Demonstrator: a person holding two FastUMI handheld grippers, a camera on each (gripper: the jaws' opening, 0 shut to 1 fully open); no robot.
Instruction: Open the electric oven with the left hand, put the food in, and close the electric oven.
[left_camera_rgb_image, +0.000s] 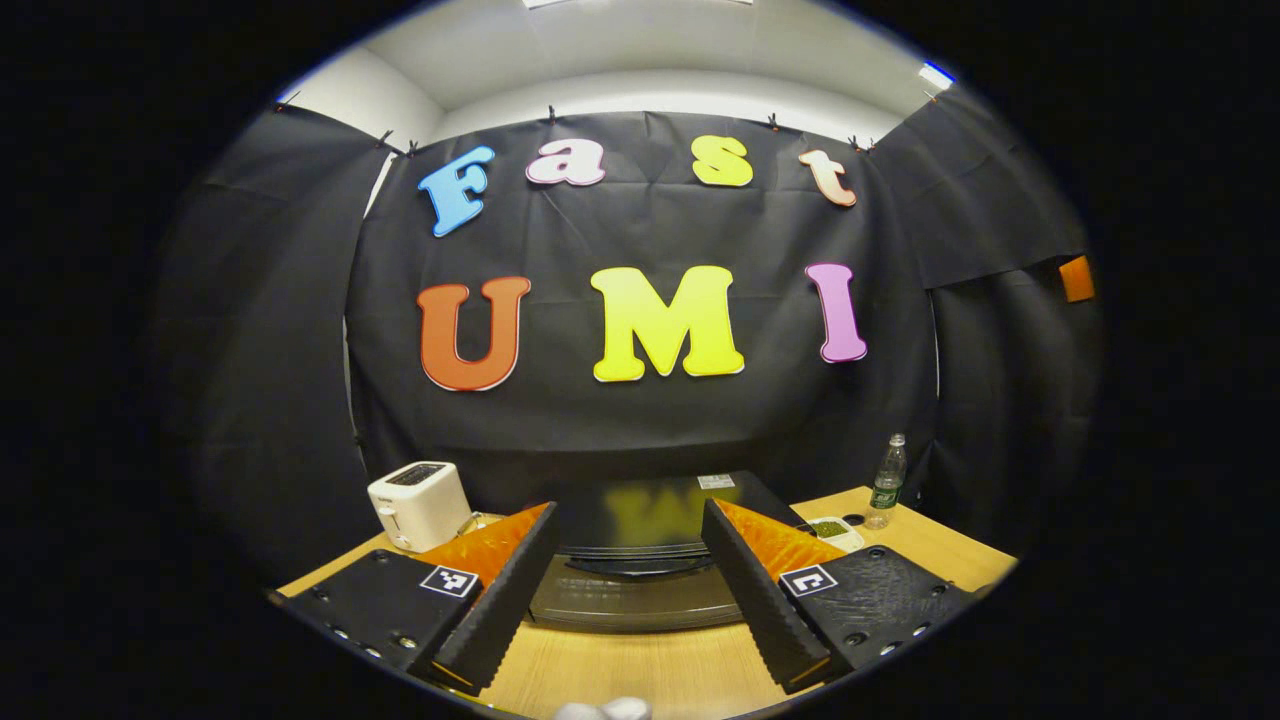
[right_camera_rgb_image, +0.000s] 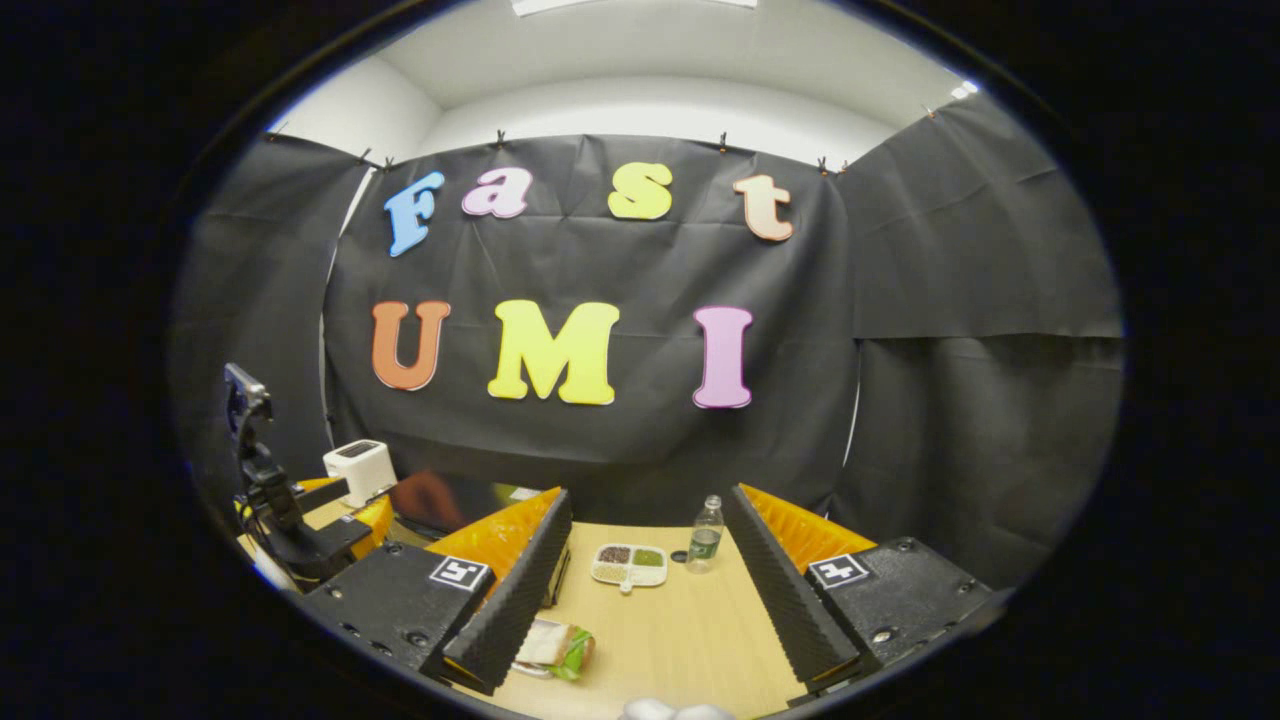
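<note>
Well, the electric oven is a glossy black box with a curved handle across its closed door, sitting on the pale wooden table straight ahead of the left gripper, whose ridged jaws are spread wide on nothing. The right gripper gapes too, over a wrapped sandwich near a divided white dish and a plastic bottle.

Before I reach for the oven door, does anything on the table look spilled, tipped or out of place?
Nothing stands out. The black electric oven is closed, the clear plastic bottle stands upright, the white divided dish sits flat, and the wrapped sandwich lies intact on the wooden table.
</note>
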